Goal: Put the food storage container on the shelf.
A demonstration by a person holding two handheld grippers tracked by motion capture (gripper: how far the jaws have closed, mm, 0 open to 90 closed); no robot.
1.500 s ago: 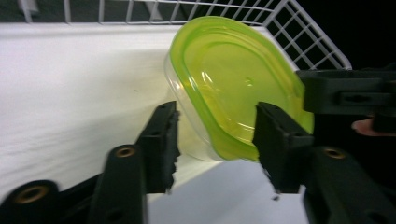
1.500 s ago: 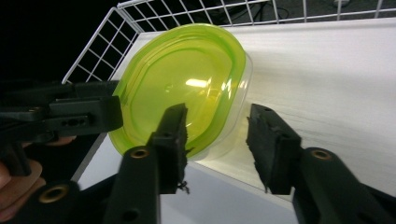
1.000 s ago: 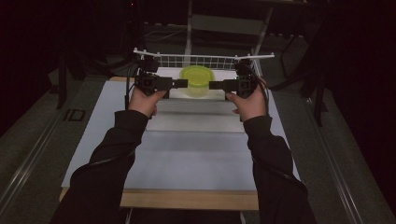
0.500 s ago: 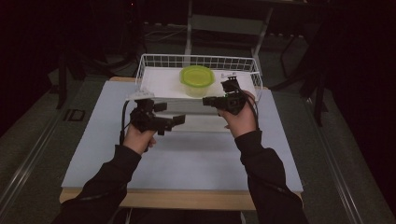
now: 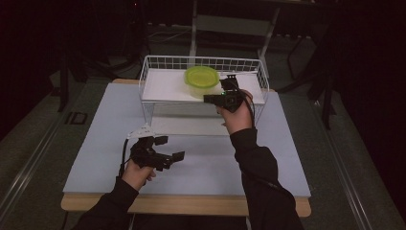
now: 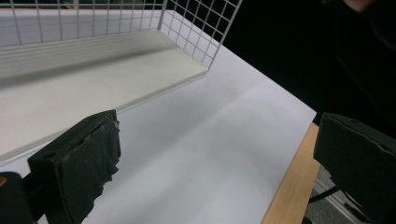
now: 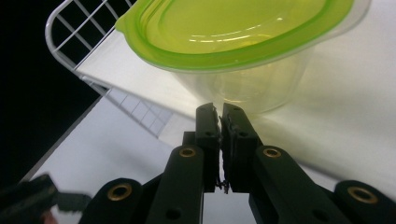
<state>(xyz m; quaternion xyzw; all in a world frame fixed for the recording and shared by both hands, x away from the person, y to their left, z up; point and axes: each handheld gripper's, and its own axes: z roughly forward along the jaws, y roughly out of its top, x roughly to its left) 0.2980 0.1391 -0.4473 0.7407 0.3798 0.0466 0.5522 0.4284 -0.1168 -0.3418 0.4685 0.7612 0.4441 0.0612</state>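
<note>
A clear round container with a lime-green lid (image 5: 202, 79) (image 7: 243, 42) stands on the upper shelf of a white wire rack (image 5: 158, 86) (image 7: 74, 28). My right gripper (image 5: 207, 99) (image 7: 219, 109) is level with the shelf, its tips just short of the container's wall. Its jaws have just been closing and now meet with nothing between them. My left gripper (image 5: 170, 147) (image 6: 217, 163) hangs low over the white table top (image 5: 215, 158) at the front left. It is open wide and holds nothing. The rack's lower shelf (image 6: 93, 88) lies ahead of it.
The rack stands at the back of the table, with wire walls (image 6: 196, 28) round its top. A wooden edge (image 5: 191, 203) runs along the table's near side. Dark floor and metal stands surround the table.
My left hand has dropped from the rack's left side to the table's front left, and its jaws have opened wide. My right hand has sunk a little and its jaws have shut.
</note>
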